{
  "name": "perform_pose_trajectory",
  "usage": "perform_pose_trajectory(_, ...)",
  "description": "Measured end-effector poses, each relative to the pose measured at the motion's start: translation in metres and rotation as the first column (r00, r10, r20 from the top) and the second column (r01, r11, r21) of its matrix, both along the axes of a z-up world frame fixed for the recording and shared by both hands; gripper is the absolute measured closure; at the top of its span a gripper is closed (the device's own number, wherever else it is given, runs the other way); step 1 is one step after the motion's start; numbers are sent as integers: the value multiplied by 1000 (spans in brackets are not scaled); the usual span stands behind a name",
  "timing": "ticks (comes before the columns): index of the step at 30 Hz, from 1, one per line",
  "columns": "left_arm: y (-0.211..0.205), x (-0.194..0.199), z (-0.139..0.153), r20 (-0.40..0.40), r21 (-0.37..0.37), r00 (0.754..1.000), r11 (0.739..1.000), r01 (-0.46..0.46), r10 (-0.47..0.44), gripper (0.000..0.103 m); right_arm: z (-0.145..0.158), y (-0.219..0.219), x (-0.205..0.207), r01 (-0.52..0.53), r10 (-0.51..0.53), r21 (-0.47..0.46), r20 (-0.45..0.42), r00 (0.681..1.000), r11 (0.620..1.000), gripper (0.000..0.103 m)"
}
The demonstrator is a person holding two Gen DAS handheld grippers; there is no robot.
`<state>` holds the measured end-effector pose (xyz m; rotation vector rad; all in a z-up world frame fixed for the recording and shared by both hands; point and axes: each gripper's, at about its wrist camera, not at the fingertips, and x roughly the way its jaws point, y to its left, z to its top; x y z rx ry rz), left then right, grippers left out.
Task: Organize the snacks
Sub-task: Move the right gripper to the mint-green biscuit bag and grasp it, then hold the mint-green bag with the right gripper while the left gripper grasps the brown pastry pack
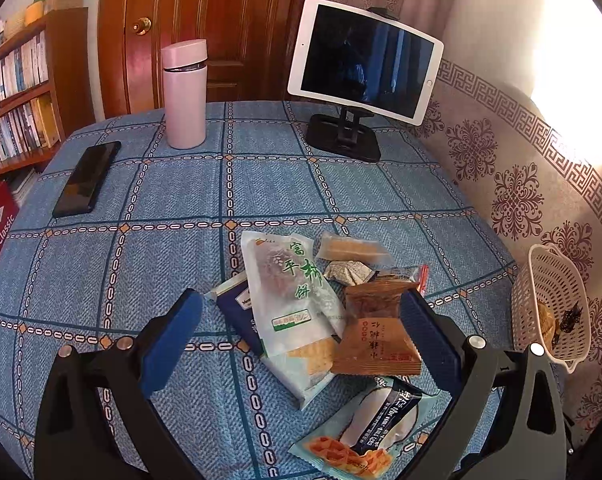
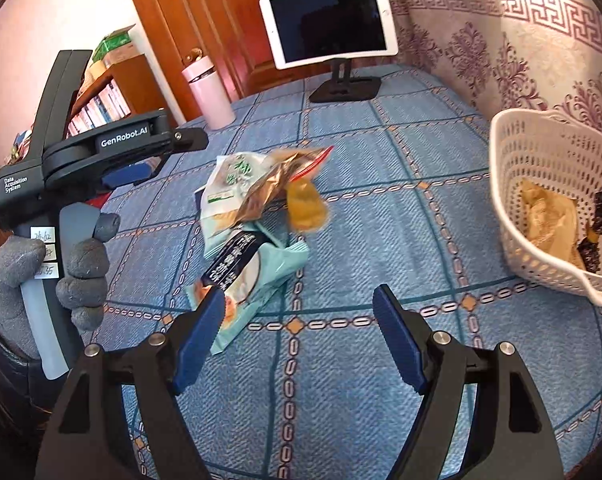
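Observation:
A pile of snack packets lies on the blue checked tablecloth point(image 1: 141, 272). It holds a white-green packet point(image 1: 289, 300), a brown packet point(image 1: 375, 334), a teal waffle packet point(image 1: 365, 432) and small wrapped sweets point(image 1: 347, 272). My left gripper point(image 1: 301, 336) is open, its fingers straddling the white-green and brown packets just above them. My right gripper point(image 2: 299, 340) is open and empty over bare cloth, its left finger beside the teal packet point(image 2: 249, 280). A white basket point(image 2: 541, 204) at the right holds a few snacks. The left gripper body point(image 2: 101, 160) shows in the right wrist view.
A pink bottle point(image 1: 184, 94), a black phone point(image 1: 87, 179) and a tablet on a stand point(image 1: 363, 62) sit at the far side of the table. A bookshelf point(image 1: 17, 80) and a wooden door point(image 1: 221, 20) stand behind. The basket point(image 1: 553, 308) sits by the patterned wall.

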<state>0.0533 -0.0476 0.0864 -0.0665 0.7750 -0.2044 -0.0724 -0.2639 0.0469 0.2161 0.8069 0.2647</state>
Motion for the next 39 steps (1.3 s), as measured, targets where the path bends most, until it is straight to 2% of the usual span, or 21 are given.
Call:
perform_pose_trajectory(6, 17, -3, -2, 33, 33, 998, 998, -45, 44, 3, -17, 24, 20, -78, 83, 48, -101, 991, 996, 27)
perform_pose_trajectory(13, 36, -1, -4, 54, 39, 995, 995, -91, 89, 3, -34, 41, 44, -69, 83, 81, -183, 980, 994, 26)
perform_pose_trajectory(18, 46, 3, -10, 50, 36, 993, 993, -113, 111, 3, -33, 59, 61, -60, 64, 28, -173, 983, 998, 24)
perform_pose_trajectory(24, 57, 6, -18, 32, 31, 990, 990, -139, 138, 3, -34, 84, 68, -58, 40, -129, -138, 990, 990, 22)
perform_pose_trajectory(27, 61, 8, -20, 24, 31, 989, 988, -148, 148, 3, -34, 87, 64, -60, 39, -179, -118, 992, 982, 30)
perform_pose_trajectory(28, 61, 8, -21, 22, 32, 989, 988, -149, 149, 3, -33, 85, 62, -58, 38, -174, -115, 993, 983, 38)
perform_pose_trajectory(32, 56, 7, -20, 24, 37, 991, 990, -135, 134, 3, -30, 70, 55, -54, 38, -133, -117, 992, 990, 52)
perform_pose_trajectory(39, 27, 1, -25, 2, 58, 999, 997, -49, 49, 3, -32, 38, 32, -11, -5, -143, -108, 994, 990, 54)
